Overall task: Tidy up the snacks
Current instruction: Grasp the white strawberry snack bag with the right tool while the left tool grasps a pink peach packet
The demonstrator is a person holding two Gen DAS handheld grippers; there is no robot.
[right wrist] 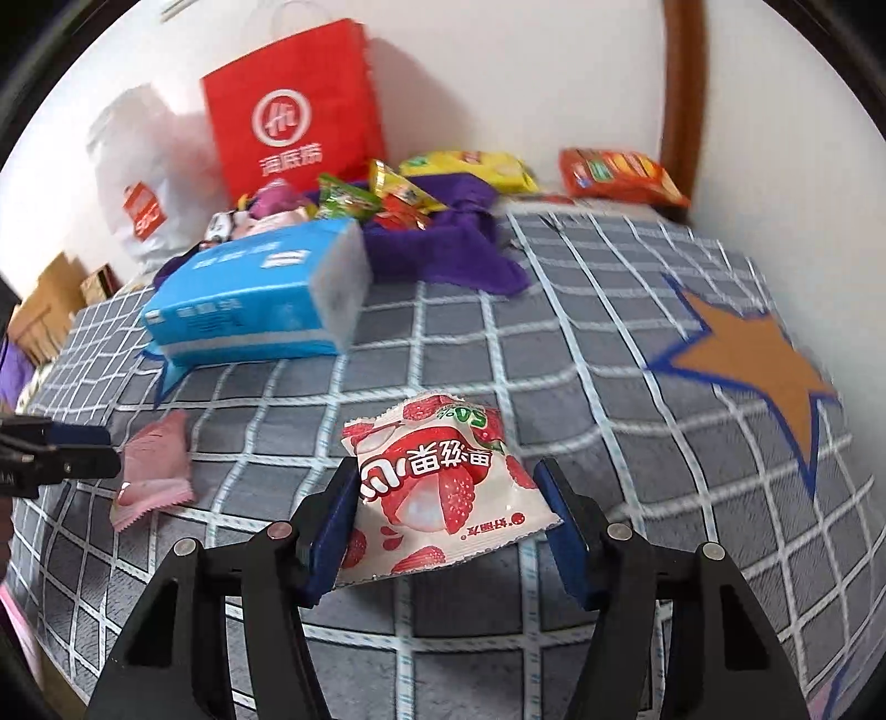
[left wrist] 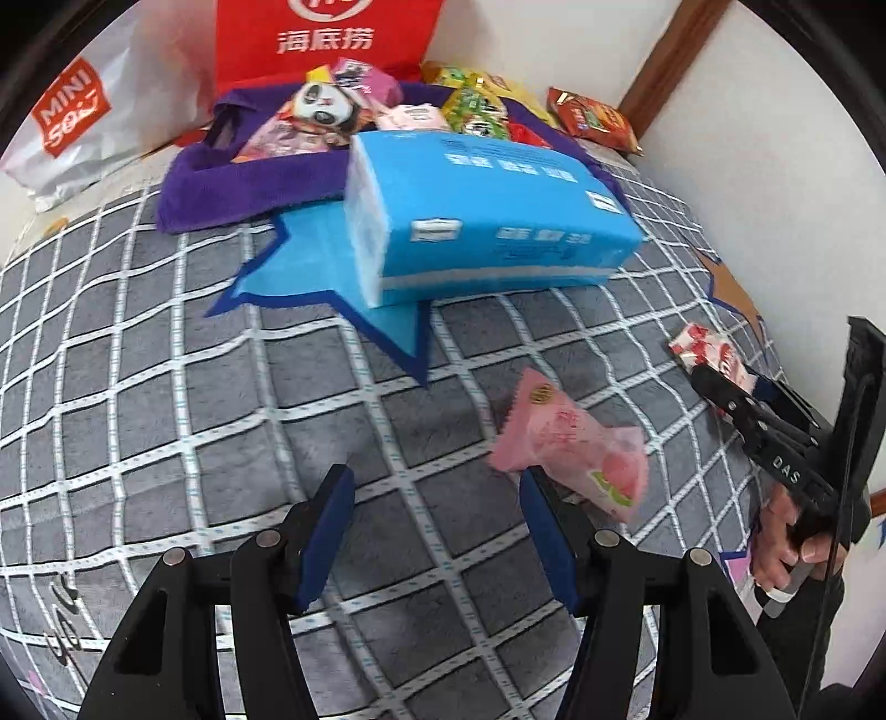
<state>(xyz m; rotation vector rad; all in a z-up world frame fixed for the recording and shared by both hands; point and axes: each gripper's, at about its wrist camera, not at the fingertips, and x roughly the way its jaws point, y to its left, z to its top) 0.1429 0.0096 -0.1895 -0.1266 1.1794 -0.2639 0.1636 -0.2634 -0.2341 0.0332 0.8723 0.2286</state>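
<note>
A white and red strawberry candy packet (right wrist: 437,487) sits between the blue pads of my right gripper (right wrist: 448,471), which is shut on it just above the grey checked bedspread (right wrist: 554,343). In the left wrist view that gripper (left wrist: 706,376) shows at the right with the packet (left wrist: 703,346) at its tips. My left gripper (left wrist: 437,482) is open and empty. A pink peach snack packet (left wrist: 570,443) lies just past its right finger (left wrist: 545,526); the packet (right wrist: 152,465) also shows in the right wrist view. A purple cloth bag (left wrist: 221,188) at the back holds several snacks.
A blue tissue pack (left wrist: 487,221) lies in front of the purple bag. Behind stand a red paper bag (left wrist: 326,39) and a white shopping bag (left wrist: 83,122). An orange chips packet (right wrist: 620,171) and a yellow packet (right wrist: 470,166) lie near the wall. A person's hand (left wrist: 786,543) holds the right gripper.
</note>
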